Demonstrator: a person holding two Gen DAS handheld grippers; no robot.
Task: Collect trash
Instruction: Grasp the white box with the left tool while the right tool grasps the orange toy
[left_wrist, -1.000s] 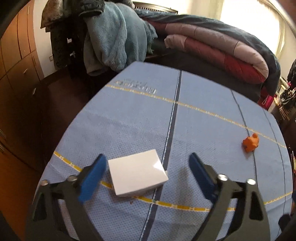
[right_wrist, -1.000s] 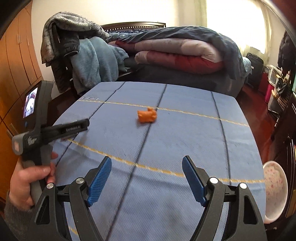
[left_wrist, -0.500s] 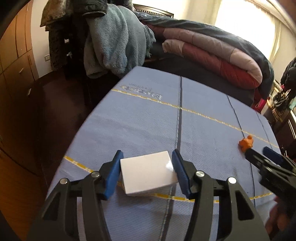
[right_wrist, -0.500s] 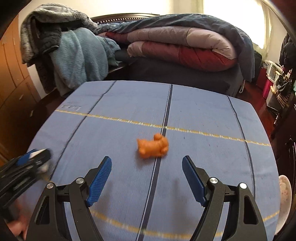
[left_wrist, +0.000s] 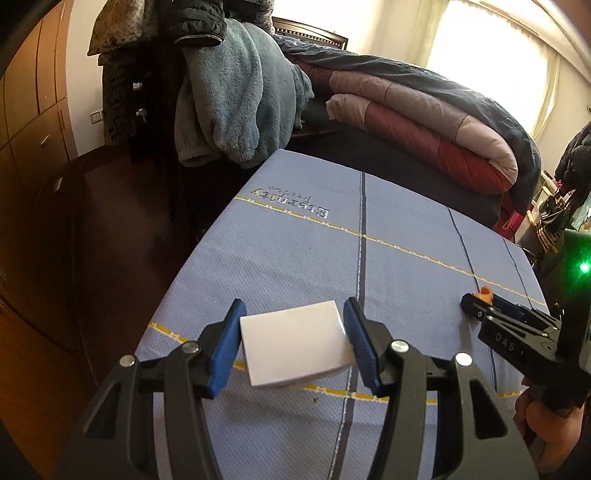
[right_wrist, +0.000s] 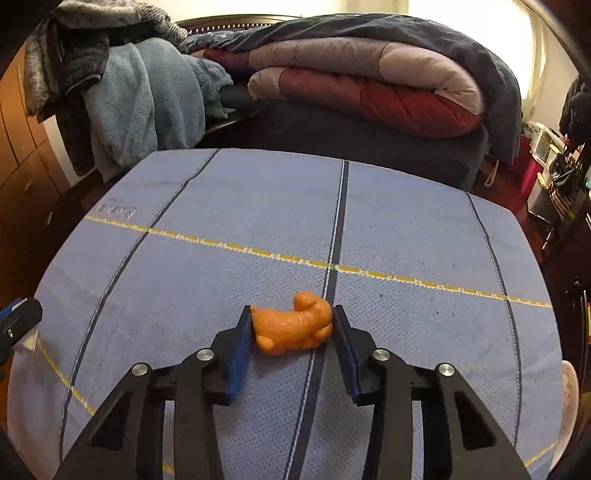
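A white rectangular block (left_wrist: 295, 347) hangs just over the near left part of the blue cloth-covered table (left_wrist: 314, 258), and my left gripper (left_wrist: 293, 306) is shut on its two sides. An orange crumpled lump (right_wrist: 291, 328) lies on the cloth near a dark stripe. The jaws of my right gripper (right_wrist: 291, 314) are closing on it, and the blue pads touch both its ends. The left wrist view shows that right gripper (left_wrist: 480, 302) at the right edge, the orange lump (left_wrist: 485, 291) peeking past its tips. The left gripper's tip (right_wrist: 18, 314) shows at the left edge of the right wrist view.
Beyond the table stands a bed with folded quilts (right_wrist: 369, 74). Blue fleece clothes (left_wrist: 229, 96) hang at the back left beside wooden cupboards (left_wrist: 29, 110). A white dotted container (right_wrist: 569, 398) sits on the floor at the right. A person's hand (left_wrist: 546, 424) holds the right gripper.
The left gripper closed on the white block and rose a little. The right gripper moved up to the orange lump and narrowed its jaws around it.
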